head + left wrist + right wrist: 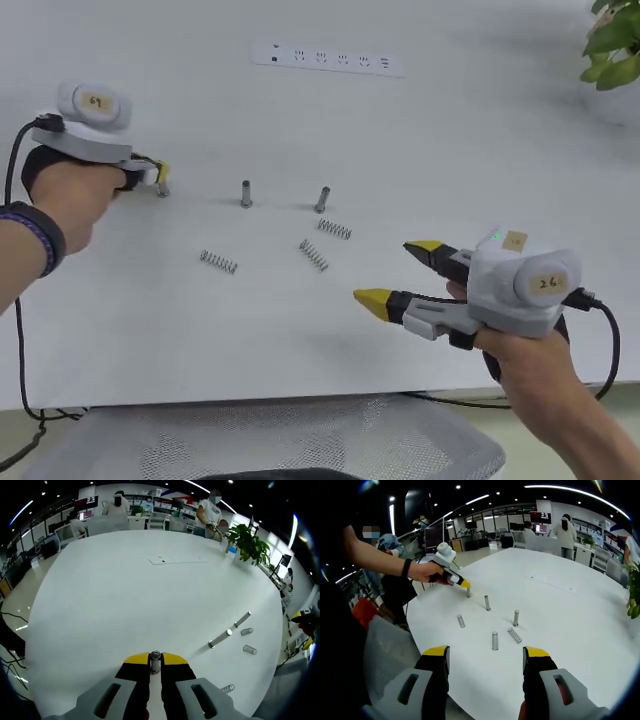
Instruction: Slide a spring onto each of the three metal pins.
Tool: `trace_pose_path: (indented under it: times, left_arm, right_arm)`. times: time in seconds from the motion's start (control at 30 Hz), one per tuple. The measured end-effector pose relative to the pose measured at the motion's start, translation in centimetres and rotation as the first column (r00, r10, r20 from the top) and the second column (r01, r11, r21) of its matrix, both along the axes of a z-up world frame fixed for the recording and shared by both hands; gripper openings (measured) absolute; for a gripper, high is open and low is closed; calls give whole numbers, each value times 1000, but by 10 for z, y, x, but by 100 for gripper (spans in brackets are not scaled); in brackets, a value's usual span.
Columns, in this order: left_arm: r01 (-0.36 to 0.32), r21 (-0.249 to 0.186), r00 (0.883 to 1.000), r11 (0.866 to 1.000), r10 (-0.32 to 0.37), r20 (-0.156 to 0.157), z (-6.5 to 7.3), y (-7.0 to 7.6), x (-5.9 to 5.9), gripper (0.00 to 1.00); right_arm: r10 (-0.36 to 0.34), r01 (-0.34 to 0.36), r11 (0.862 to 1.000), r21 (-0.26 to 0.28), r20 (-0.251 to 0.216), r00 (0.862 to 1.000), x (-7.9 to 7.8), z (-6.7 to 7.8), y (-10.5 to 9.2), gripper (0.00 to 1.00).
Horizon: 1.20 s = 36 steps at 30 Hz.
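White table (480, 150) with three upright metal pins in a row and three springs lying flat in front of them; no pin carries a spring yet. The left gripper (158, 177) has its jaws closed on the leftmost pin (155, 660), gripping it just below the cap. The middle pin (487, 602) and right pin (516, 618) stand free. The right gripper (486, 652) holds nothing, with its jaws spread wide, and it points toward the springs, which lie between it and the pin row. It is clearly the nearer gripper to all three. The centre spring (494, 640) lies almost straight ahead of it, long axis running away along the gripper's line. The right spring (514, 635) lies at a slant just beside it, and the left spring (461, 620) lies apart to the left. Each spring's axis is horizontal while each pin's is vertical, so a picked spring probably has to be turned upright and aligned over a cap. The jaws hide the lower shaft of the held pin. It cannot be told whether the pins are fixed to the table or merely standing, and the spring ends are too small to make out.
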<state>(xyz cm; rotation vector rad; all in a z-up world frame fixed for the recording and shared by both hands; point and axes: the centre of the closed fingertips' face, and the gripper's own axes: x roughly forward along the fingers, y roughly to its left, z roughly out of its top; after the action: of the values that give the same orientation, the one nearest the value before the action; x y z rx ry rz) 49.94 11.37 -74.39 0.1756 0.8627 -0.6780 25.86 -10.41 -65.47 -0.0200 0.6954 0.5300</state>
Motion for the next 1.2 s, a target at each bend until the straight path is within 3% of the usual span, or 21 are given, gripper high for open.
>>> trace_pose_path:
  times: [0.8,1.2]
  left_arm:
    - [12,-6,999,1000,-12,34,8,-7,-2,0]
    - [35,2,999,999,-35,31,2,-12,-7,0]
  right_arm:
    - [-13,13,1000,2,-1,1000,-9,-1,-4,60]
    - [-17,17,1000,5,-3,1000,-11,-3,-3,60]
